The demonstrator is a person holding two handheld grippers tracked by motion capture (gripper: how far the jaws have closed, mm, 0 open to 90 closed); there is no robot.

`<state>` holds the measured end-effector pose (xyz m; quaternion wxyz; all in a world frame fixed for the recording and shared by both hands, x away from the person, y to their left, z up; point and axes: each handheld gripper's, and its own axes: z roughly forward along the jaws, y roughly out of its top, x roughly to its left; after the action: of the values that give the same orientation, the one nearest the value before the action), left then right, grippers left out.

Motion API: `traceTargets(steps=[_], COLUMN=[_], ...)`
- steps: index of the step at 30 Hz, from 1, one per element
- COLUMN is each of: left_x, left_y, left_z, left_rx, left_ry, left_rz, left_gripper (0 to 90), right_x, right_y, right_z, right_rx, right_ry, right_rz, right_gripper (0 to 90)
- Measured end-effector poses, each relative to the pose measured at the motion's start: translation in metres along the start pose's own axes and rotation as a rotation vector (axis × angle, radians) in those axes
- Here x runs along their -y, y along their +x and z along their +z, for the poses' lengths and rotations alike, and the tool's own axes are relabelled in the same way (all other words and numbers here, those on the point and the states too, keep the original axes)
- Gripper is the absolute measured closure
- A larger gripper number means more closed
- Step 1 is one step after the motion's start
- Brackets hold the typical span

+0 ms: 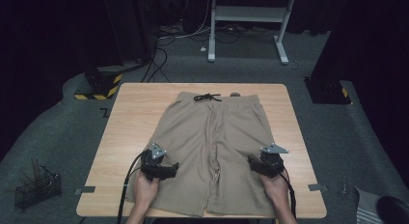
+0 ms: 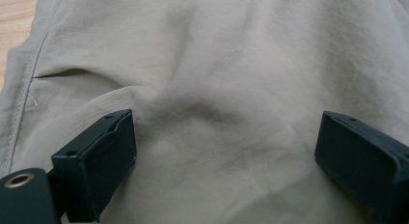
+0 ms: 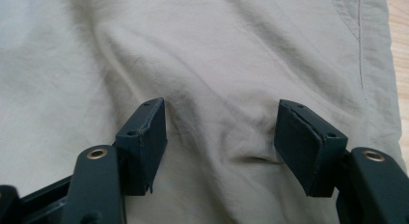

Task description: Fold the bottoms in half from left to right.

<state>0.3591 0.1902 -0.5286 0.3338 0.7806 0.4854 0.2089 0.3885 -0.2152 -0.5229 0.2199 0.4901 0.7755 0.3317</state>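
A pair of khaki shorts (image 1: 212,147) lies flat on the wooden table (image 1: 120,137), with the waistband at the far side from the person and the two leg openings near the person's edge. A black drawstring (image 1: 207,97) is tied at the middle of the waistband.

At the left of the shorts, the left gripper (image 1: 171,167) rests on the left leg of the shorts, held by the person's left hand (image 1: 144,188). In the left gripper view its jaws stand wide apart over the fabric (image 2: 212,113), and a soft fold of cloth rises between them; they hold nothing. A pocket opening and a side seam (image 2: 29,84) are seen to the left of the jaws, and a little of the table beyond the seam.

At the right of the shorts, the right gripper (image 1: 253,162) rests on the right leg, held by the right hand (image 1: 276,188). In the right gripper view its jaws are also open, a bit narrower than the left ones, with a small wrinkle of fabric (image 3: 226,142) between them, not pinched. The side seam (image 3: 361,50) runs at the right of the jaws.

A wire basket (image 1: 37,188) stands on the floor, well apart from the shorts, at the left of the table.
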Motion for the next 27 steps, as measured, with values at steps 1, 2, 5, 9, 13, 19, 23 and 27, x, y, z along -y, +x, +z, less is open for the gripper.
traceTargets(steps=[1, 2, 5, 9, 13, 19, 23, 27], left_x=[0.002, 0.006, 0.009, 0.011, -0.005, -0.032, -0.048, -0.05], left_y=[-0.002, -0.006, -0.009, -0.012, -0.008, 0.002, 0.009, 0.009], left_z=[-0.002, -0.006, -0.01, -0.014, -0.013, -0.005, 0.016, 0.03], left_rx=[0.001, 0.006, 0.012, 0.032, 0.052, 0.091, 0.059, 0.008], left_ry=[-0.002, -0.002, -0.002, 0.008, 0.054, 0.015, 0.018, 0.053], left_rz=[0.004, 0.006, 0.016, 0.022, 0.0, -0.034, -0.034, 0.01], left_gripper=[7.4, 7.5, 7.8, 9.6, 14.8, 15.8, 17.9, 18.7], right_x=[0.004, 0.006, 0.009, 0.012, 0.005, -0.013, -0.025, -0.029], right_y=[0.003, 0.004, 0.006, 0.008, 0.007, 0.007, 0.004, 0.001], right_z=[-0.005, -0.007, -0.01, -0.015, -0.018, -0.013, 0.003, 0.012], right_rx=[-0.008, -0.012, -0.021, -0.031, -0.038, -0.046, -0.022, -0.005], right_ry=[0.0, 0.0, -0.001, 0.011, 0.005, -0.025, -0.013, 0.004], right_rz=[-0.006, -0.01, -0.017, -0.024, 0.004, 0.017, 0.021, 0.036], right_gripper=[36.0, 36.0, 35.9, 35.8, 34.5, 35.1, 36.9, 38.0])
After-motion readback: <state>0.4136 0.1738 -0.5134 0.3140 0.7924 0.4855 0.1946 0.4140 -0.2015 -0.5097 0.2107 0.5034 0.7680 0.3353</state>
